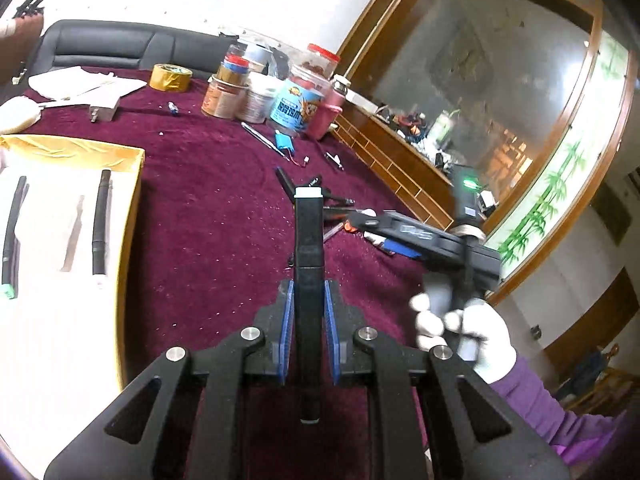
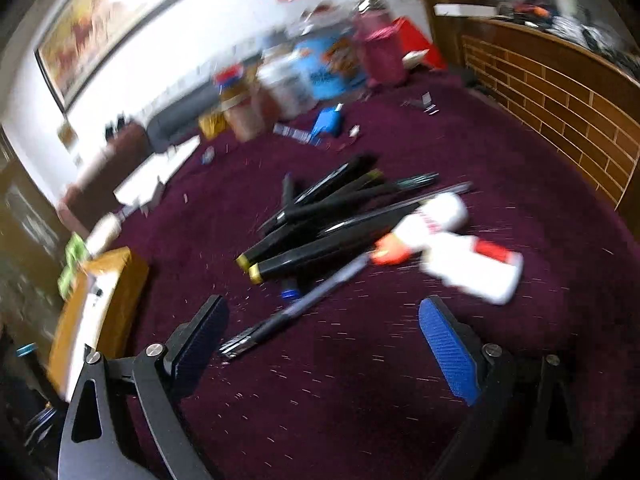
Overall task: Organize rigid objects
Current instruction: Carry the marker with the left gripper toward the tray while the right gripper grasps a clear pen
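Left gripper (image 1: 308, 332) fingers clamped on black marker (image 1: 308, 240), held upright above maroon table (image 1: 208, 208); white-lined tray (image 1: 60, 312) with gold rim lies to its left, three items already inside.

Right gripper (image 2: 324, 344) fingers spread wide, empty, above marker pile (image 2: 320, 216); pen (image 2: 296, 308) nearest, white bottle (image 2: 472, 268) beside.

Risks:
- marker gripped near lower end, long overhang; may pivot or slip during swing to tray
- right view blurred, so judged fast; closing could catch two markers or scatter pile
- the two grippers are close; collision possible

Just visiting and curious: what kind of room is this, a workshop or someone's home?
Probably a home living room: a black sofa stands against the wall, a framed painting hangs above, and a carved wood cabinet borders the plum cloth strewn with pens.
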Demonstrator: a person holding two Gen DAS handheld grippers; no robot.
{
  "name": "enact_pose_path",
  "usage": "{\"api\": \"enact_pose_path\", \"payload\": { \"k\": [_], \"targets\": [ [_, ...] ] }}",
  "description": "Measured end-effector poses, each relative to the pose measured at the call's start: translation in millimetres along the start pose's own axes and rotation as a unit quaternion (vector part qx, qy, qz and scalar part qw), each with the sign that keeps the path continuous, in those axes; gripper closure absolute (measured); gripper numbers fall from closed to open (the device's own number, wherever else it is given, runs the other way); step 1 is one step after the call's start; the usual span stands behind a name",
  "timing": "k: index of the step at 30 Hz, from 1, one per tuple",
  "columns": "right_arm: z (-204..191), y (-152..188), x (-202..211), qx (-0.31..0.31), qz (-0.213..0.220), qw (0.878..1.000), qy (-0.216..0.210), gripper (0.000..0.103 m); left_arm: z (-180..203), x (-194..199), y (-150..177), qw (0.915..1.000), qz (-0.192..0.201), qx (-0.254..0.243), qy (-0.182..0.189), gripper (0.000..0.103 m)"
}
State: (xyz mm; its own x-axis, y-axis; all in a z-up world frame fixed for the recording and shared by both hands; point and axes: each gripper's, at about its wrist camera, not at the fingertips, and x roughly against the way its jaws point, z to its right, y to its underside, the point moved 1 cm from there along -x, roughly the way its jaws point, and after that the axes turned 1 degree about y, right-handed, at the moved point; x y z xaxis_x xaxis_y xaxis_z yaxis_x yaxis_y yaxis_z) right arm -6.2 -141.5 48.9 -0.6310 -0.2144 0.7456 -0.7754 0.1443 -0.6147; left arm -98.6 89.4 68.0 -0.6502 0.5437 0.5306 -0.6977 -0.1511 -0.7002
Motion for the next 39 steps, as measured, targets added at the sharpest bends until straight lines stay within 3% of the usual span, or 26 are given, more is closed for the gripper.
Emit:
{"api": "enact_pose_path", "payload": {
  "k": [3, 4, 6, 8, 11, 13, 19, 22, 25, 27, 32, 36, 39],
  "targets": [
    [-22.5, -3.2, -31.7, 0.017, -0.039, 0.998, 0.045, 0.026, -2.9, 8.9, 1.7, 0.9999, 0.011, 0.002, 0.003, 0.091],
    [-25.6, -2.4, -41.2, 0.017, -0.053, 0.997, 0.059, 0.036, -3.3, 12.1, 2.9, 0.9999, 0.015, 0.003, 0.002, 0.091],
    [-36.2, -1.7, -49.0, 0.043, -0.041, 0.993, 0.105, 0.045, -6.1, 21.4, 3.8, 0.9997, 0.023, 0.003, 0.004, 0.091],
    [-40.6, 3.5, -49.8, 0.063, -0.037, 0.990, 0.124, 0.061, -10.0, 30.2, 4.0, 0.9995, 0.032, 0.005, 0.005, 0.091],
    [-33.8, 10.4, -40.7, 0.068, -0.036, 0.992, 0.102, 0.078, -20.9, 40.7, 2.5, 0.9989, 0.043, 0.015, 0.006, 0.091],
    [-25.6, 14.4, -30.1, 0.064, -0.036, 0.994, 0.086, 0.084, -29.1, 45.1, 2.3, 0.9985, 0.049, 0.025, 0.010, 0.091],
    [-10.7, 19.2, -17.3, 0.048, -0.054, 0.994, 0.078, 0.085, -37.6, 50.8, 5.7, 0.9974, 0.057, 0.042, 0.013, 0.091],
    [-9.4, 16.1, -25.4, 0.032, -0.059, 0.994, 0.082, 0.077, -39.1, 52.0, 5.2, 0.9972, 0.057, 0.045, 0.015, 0.091],
    [-16.1, 15.8, -30.5, 0.049, -0.039, 0.993, 0.099, 0.076, -36.9, 55.7, 5.7, 0.9971, 0.060, 0.044, 0.012, 0.091],
    [-15.8, 15.5, -30.7, 0.053, -0.032, 0.993, 0.100, 0.081, -36.4, 60.2, 5.6, 0.9970, 0.063, 0.043, 0.010, 0.091],
    [5.3, 20.2, -17.1, 0.030, -0.038, 0.998, 0.042, 0.094, -39.6, 74.0, 6.0, 0.9963, 0.073, 0.047, 0.000, 0.091],
    [20.5, 29.7, -5.3, 0.030, -0.043, 0.998, 0.024, 0.094, -46.1, 83.6, 5.5, 0.9952, 0.081, 0.054, -0.009, 0.091],
    [19.3, 26.3, -8.2, 0.040, -0.038, 0.998, 0.040, 0.094, -52.6, 88.0, 4.3, 0.9944, 0.085, 0.061, -0.014, 0.091]
  ]
}}
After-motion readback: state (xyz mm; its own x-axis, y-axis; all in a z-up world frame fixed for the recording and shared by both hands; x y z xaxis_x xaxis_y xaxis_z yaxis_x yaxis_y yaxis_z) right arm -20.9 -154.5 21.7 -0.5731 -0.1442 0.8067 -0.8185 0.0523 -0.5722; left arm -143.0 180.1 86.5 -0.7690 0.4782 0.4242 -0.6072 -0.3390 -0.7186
